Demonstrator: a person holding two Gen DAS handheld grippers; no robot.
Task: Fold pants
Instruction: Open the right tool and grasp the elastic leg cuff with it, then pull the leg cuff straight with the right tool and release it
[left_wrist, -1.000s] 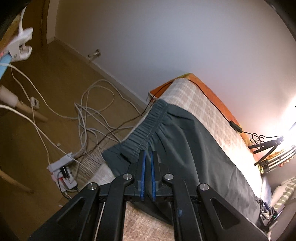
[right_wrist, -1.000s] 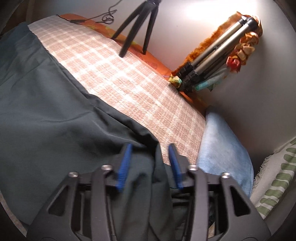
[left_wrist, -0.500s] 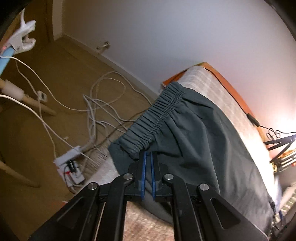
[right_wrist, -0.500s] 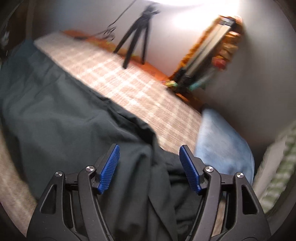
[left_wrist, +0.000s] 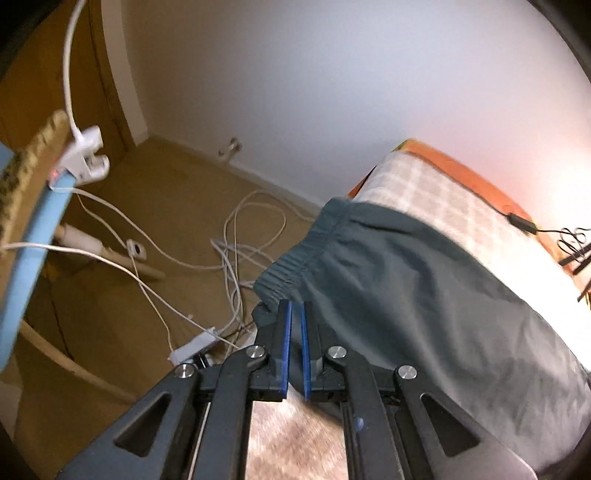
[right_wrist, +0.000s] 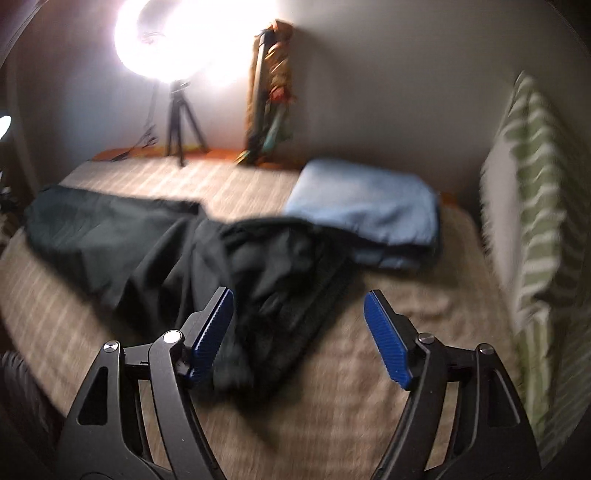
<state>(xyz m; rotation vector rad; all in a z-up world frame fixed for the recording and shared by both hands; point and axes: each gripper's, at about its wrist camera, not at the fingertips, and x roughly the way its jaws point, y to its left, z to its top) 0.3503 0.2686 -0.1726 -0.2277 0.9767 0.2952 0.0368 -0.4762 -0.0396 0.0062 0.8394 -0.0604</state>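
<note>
Dark green pants (left_wrist: 424, 295) lie along the plaid bed cover (left_wrist: 417, 188), their elastic waistband (left_wrist: 295, 258) at the bed's end. My left gripper (left_wrist: 294, 306) is shut on the waistband's near corner, and thin fabric shows between its blue pads. In the right wrist view the pants' leg end (right_wrist: 266, 266) lies crumpled in a dark heap on the bed. My right gripper (right_wrist: 299, 293) hovers above and short of that heap. Its jaws are opening wide and hold nothing.
White cables (left_wrist: 236, 251) and a power strip (left_wrist: 195, 347) lie on the wooden floor beside the bed. A folded blue cloth (right_wrist: 369, 206) sits behind the heap. A green striped pillow (right_wrist: 535, 221) stands at the right. A ring light on a tripod (right_wrist: 181, 122) stands at the wall.
My right gripper has let go of the pants' leg, opened wide and drawn back, leaving the leg end crumpled. My left gripper stays shut and has shifted with the waistband corner.
</note>
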